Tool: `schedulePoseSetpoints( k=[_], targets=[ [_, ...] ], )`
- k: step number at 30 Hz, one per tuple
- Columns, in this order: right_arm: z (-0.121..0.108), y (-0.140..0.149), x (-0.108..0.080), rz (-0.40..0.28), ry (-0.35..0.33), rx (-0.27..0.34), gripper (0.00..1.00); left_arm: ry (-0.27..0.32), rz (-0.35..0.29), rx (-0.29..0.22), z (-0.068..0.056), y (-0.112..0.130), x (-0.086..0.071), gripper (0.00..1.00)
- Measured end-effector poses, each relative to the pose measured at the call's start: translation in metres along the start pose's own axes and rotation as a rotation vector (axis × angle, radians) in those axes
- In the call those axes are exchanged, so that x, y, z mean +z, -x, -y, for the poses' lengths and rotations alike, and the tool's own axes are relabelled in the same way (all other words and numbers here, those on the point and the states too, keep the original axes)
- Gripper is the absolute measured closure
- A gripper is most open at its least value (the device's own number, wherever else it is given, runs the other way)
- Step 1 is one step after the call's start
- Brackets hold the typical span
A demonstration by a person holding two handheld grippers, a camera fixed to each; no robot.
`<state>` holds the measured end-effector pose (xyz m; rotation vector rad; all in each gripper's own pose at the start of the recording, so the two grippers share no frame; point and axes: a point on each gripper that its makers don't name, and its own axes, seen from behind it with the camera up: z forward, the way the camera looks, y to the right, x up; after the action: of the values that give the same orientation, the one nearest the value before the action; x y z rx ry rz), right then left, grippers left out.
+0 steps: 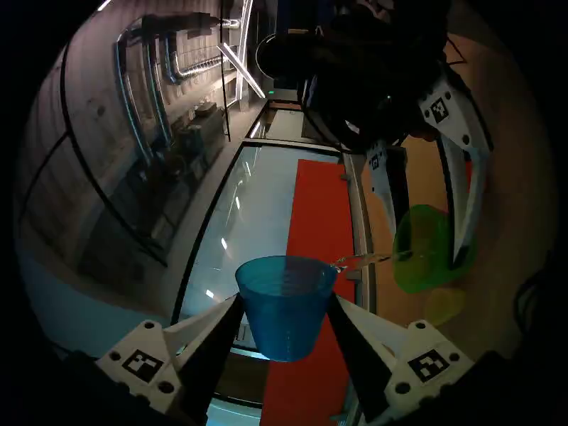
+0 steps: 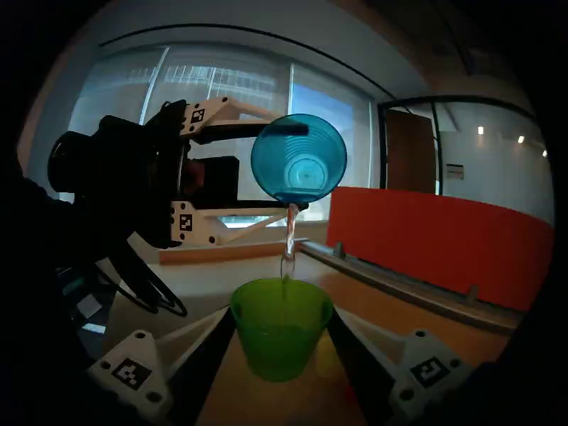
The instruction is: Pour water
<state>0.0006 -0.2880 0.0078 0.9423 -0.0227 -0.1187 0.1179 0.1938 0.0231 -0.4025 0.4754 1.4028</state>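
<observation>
No legible text, wall sign too small to read

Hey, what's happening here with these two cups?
A person is pouring water from one cup into another. The left hand-held gripper clamps a translucent blue plastic cup, tipped onto its side. A thin stream of water falls from its rim into a translucent green plastic cup, held upright just below by the right hand-held gripper.

**Red partition and tall windows bordering the room**

A red partition is standing along the wooden surface, with a metal rail running just beside it. Daylight is coming through tall windows. A black cable is looping at the left.
</observation>
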Motion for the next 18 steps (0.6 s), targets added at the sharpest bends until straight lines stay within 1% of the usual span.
schedulePoseSetpoints(
  k=[14,18],
  targets=[
    [-0.0007,0.0,0.0008,0.0,0.002,0.0,0.09,-0.009,-0.002,0.083,0.0027,-0.0013,0.0009,0.17],
    [-0.0012,-0.0005,0.0013,-0.003,0.003,0.0,0.09,-0.014,-0.004,0.096,0.003,-0.0037,-0.0011,0.17]
  ],
)
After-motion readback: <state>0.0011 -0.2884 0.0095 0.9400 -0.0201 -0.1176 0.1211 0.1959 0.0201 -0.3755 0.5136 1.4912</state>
